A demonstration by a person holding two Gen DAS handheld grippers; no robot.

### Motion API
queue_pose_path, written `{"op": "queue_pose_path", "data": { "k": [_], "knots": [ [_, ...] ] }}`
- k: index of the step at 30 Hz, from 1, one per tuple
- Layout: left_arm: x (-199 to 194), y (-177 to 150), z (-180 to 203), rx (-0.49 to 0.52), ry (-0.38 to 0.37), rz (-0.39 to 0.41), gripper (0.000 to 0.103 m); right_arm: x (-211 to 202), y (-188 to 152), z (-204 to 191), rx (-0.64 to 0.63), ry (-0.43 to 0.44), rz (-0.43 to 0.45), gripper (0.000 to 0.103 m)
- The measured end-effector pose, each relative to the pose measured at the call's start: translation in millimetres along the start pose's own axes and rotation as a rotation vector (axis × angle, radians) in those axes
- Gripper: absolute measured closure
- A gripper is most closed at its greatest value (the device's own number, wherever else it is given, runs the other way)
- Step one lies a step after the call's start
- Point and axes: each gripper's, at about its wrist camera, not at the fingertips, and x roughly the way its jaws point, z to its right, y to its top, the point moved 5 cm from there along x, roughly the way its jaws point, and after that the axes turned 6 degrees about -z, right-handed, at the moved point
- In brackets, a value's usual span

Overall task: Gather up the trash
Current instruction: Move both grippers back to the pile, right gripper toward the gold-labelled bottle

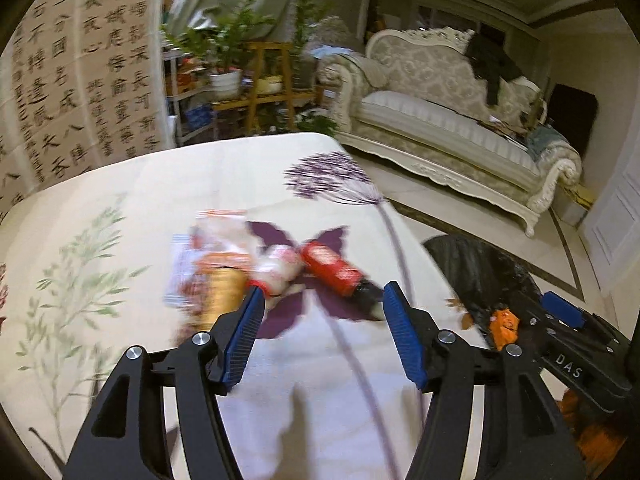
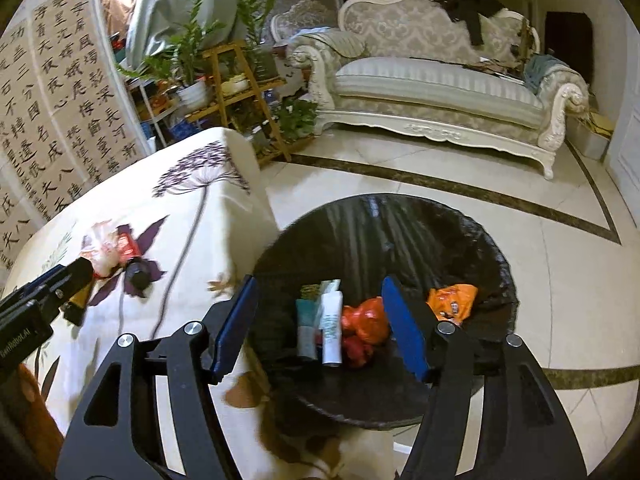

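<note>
Trash on a flower-printed tablecloth, black-lined bin beside it

We record our left gripper (image 1: 323,295) with tongs wide and empty, hovering over the cream tablecloth (image 1: 120,200) just short of the litter: a red bottle (image 1: 334,268) with a dark cap lying flat, touching a crumpled white-and-red wrapper (image 1: 276,266), with a blurred snack packet (image 1: 208,256) beside them. Our right gripper (image 2: 318,288) hangs over the trash bin (image 2: 496,240), tongs wide and empty; inside lie an orange wrapper (image 2: 454,298), a red bag (image 2: 366,320) and a white tube (image 2: 332,328). We note a pale tiled floor (image 2: 400,160), an ornate sofa (image 2: 432,84), potted plants (image 2: 192,52) and a calligraphy screen (image 2: 60,92)
</note>
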Motion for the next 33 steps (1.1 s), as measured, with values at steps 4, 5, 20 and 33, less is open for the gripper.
{"op": "queue_pose_path", "data": {
  "k": [4, 5, 20, 33],
  "knots": [
    [-10.5, -2.0, -33.2, -0.045, 0.045, 0.015, 0.043, -1.6, -0.1, -28.5, -0.047, 0.027, -0.003, 0.04],
    [-12.3, -3.5, -37.8, -0.051, 0.053, 0.016, 0.043, -1.4, -0.2, -34.2, -0.058, 0.031, -0.005, 0.04],
    [-35.4, -41.5, -149.3, -0.199, 0.199, 0.009, 0.041, 5.7, -13.5, -158.0, -0.254, 0.145, -0.052, 0.05],
    [-48.3, -57.6, -212.8, -0.284, 0.259, 0.012, 0.041, 20.7, -20.7, -222.1, -0.338, 0.174, -0.09, 0.061]
  ]
}}
